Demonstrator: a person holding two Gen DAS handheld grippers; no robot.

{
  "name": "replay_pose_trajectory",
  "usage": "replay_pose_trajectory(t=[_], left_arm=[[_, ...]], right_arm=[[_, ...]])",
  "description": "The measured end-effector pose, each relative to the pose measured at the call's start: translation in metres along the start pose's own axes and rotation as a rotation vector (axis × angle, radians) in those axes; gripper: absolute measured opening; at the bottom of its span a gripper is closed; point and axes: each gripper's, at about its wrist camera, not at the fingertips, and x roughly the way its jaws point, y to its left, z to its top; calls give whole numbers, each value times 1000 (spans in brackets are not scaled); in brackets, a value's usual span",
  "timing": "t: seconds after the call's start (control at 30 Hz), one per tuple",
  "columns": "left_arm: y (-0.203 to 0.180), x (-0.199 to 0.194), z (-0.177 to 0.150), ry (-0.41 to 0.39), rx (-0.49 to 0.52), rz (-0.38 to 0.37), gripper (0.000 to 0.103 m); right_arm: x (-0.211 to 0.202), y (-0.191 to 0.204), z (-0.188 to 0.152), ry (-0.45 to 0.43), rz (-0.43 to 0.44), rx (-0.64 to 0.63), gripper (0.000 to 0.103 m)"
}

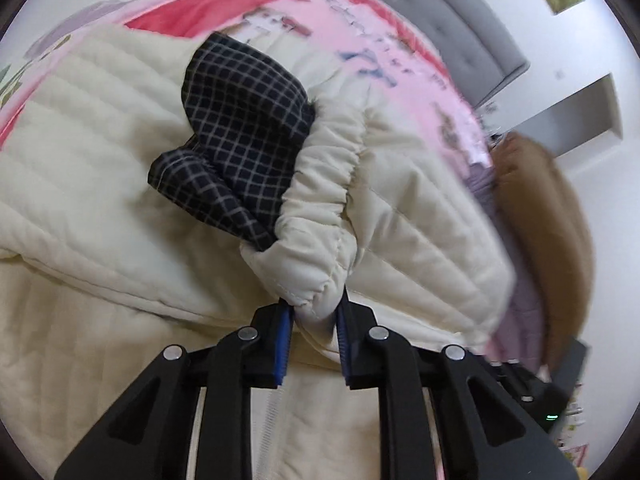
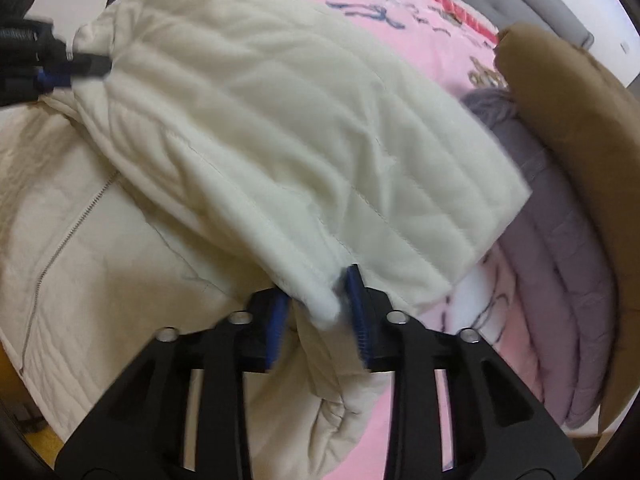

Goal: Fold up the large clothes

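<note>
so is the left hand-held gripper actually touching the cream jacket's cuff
Touching. The left wrist view shows the left hand-held gripper with both blue pads pinched against the gathered cuff of the cream jacket, no gap on either side.

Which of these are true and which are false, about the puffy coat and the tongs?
1. The left tongs pinch the cream coat by its gathered cuff. True.
2. The coat's lining is plain red. False: it is dark with a light check.
3. The right tongs have cream cloth between them. True.
4. The coat lies on a green blanket. False: the blanket is pink.
5. A brown garment lies at the right. True.
</note>
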Motion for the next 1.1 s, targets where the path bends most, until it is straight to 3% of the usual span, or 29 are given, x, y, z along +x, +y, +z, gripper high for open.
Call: replay_pose_trajectory(t=[0.03,0.13,0.17,0.23,0.3,0.4,0.47,0.57,0.7,0.73,0.8,0.9,0.97,1.1], left_arm=[[-3,3,-1,-22,38,12,21],[-13,-1,2,-46,125,-10,23],[-13,-4,0,-46,135,-20,25],[-8,-18,-1,-49,153,-30,38],[-1,-34,-6,-76,186,-8,41],[-10,-63,-14,-154,289,107,41],[-20,-81,-11,-223,384,125,41],[-52,-69,13,-274,550,128,41],[-62,-13,43,-162,575,132,41],[-59,-4,47,-130,574,132,41],[-52,12,54,-72,549,114,41],[-40,27,57,-6,523,100,41],[-42,36,50,-2,581,135,41],[-43,50,38,8,669,176,41]], right_arm=[[-2,4,-1,-6,0,-1,48],[-29,0,-7,-112,44,51,54],[-44,-6,-10,-173,73,104,62],[-67,-21,-13,-264,126,216,74],[-85,-46,-10,-330,181,353,75],[-91,-78,3,-387,193,509,72],[-77,-93,16,-373,201,564,62],[-45,-103,43,-312,174,559,56],[4,-108,65,-186,183,572,48],[16,-107,69,-140,155,571,40],[31,-106,68,-122,159,580,39],[63,-106,64,-38,227,623,39],[91,-105,62,19,275,628,39],[101,-85,59,-19,197,524,39]])
